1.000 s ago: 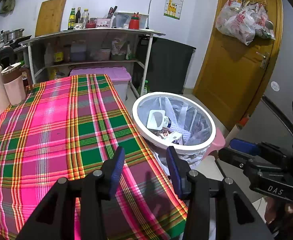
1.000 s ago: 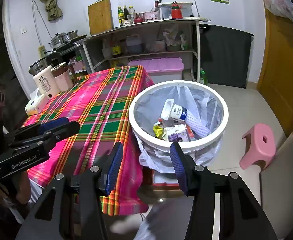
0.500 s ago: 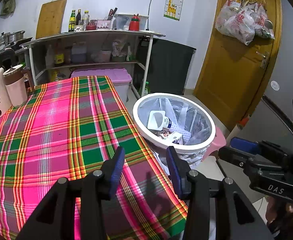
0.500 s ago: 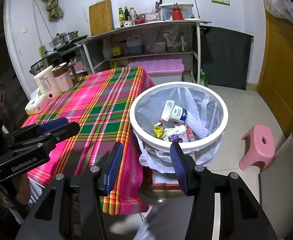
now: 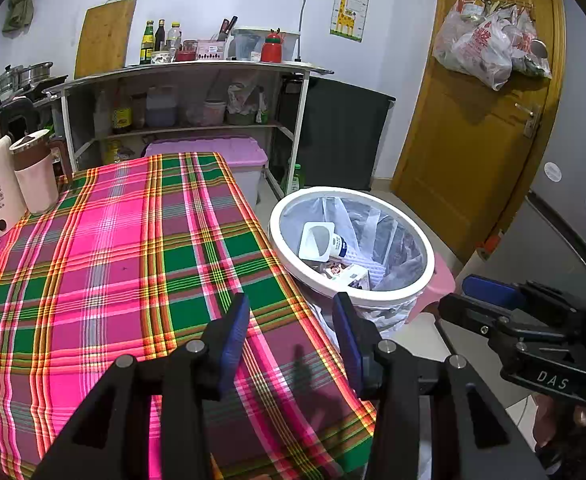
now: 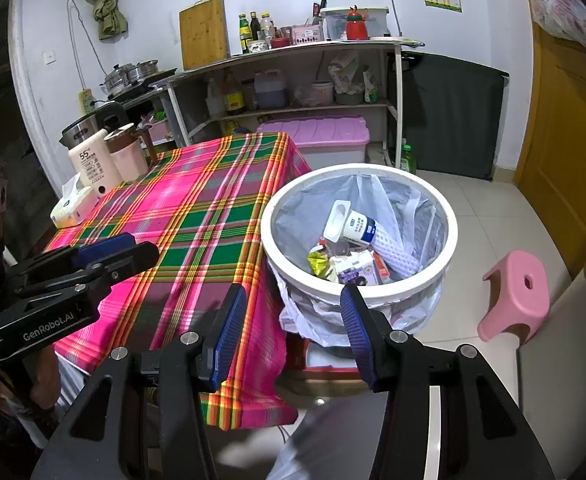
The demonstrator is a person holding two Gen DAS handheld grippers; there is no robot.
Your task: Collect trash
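A white-rimmed trash bin (image 5: 289, 258) (image 6: 267, 240) lined with a clear bag stands on the floor at the table's right edge. It holds a white bottle (image 6: 359, 228) (image 5: 325, 240), a small carton (image 6: 355, 270) (image 5: 351, 276) and wrappers. My left gripper (image 5: 291, 320) is open and empty above the near right part of the plaid tablecloth (image 5: 125, 256). My right gripper (image 6: 293, 316) is open and empty, held in front of the bin over the table's corner. Each gripper shows from the side in the other's view, the right one (image 5: 493, 300), the left one (image 6: 105, 248).
A white thermos (image 6: 93, 166), a pink cup (image 6: 127, 158) and a tissue box (image 6: 73, 208) stand at the table's far left. A pink stool (image 6: 517, 292) sits right of the bin. A shelf unit (image 6: 293, 76), a lilac storage box (image 6: 317, 136) and a wooden door (image 5: 473, 120) lie beyond.
Both grippers stay open and empty. The left wrist view has drifted slightly back and up, so more of the table shows. The right gripper has barely moved.
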